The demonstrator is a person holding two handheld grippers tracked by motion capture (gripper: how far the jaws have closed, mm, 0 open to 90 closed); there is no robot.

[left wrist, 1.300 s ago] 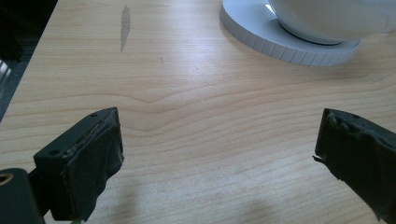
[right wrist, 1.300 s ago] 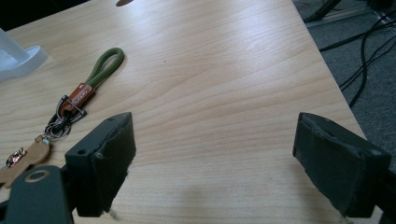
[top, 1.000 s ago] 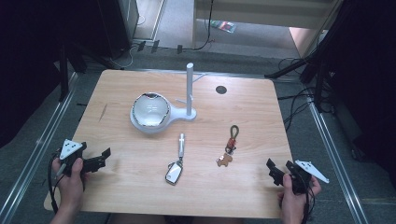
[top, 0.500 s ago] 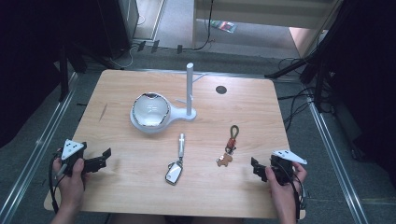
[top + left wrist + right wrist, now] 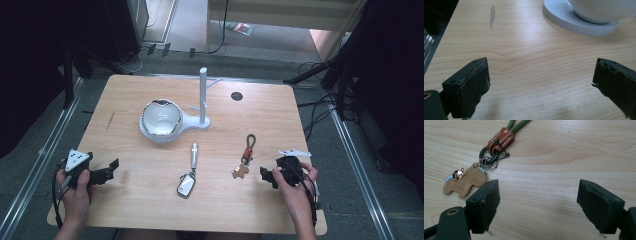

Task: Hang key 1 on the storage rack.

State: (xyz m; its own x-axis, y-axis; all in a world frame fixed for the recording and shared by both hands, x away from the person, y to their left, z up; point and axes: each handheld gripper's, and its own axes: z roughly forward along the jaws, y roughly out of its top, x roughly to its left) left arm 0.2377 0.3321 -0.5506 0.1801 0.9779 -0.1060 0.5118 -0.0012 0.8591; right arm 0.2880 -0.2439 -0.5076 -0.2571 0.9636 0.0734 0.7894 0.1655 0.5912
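Here the right gripper (image 5: 266, 176) sits near the table's (image 5: 250, 220) right front part, held in the person's right hand (image 5: 295, 192), with its jaws wide apart and nothing between them. In the right gripper view its two black jaws stand over bare wood. The keychain (image 5: 475, 168) lies just ahead of that gripper's left jaw: its brown horse-shaped charm (image 5: 464, 182) is just beside that jaw's tip, apart from it, and I cannot tell any contact there. From the charm a cluster of dark rings leads up to a brown leather tab and a green cord loop (image 5: 515, 125), which runs away from the gripper toward the far side. In the high view the keychain (image 5: 245, 157) is just to the left of the right gripper, nearer the table's middle.

The left gripper (image 5: 107, 172) is in the left hand (image 5: 75, 192) at the table's left front edge, its jaws likewise wide open and empty, with plain wood between them in the left gripper view. Ahead of it and to its right stands a white bowl (image 5: 604, 10) on a round white base (image 5: 579, 25). A key fob (image 5: 187, 182) lies between the two grippers, well apart from both, nearer the front edge than the bowl.
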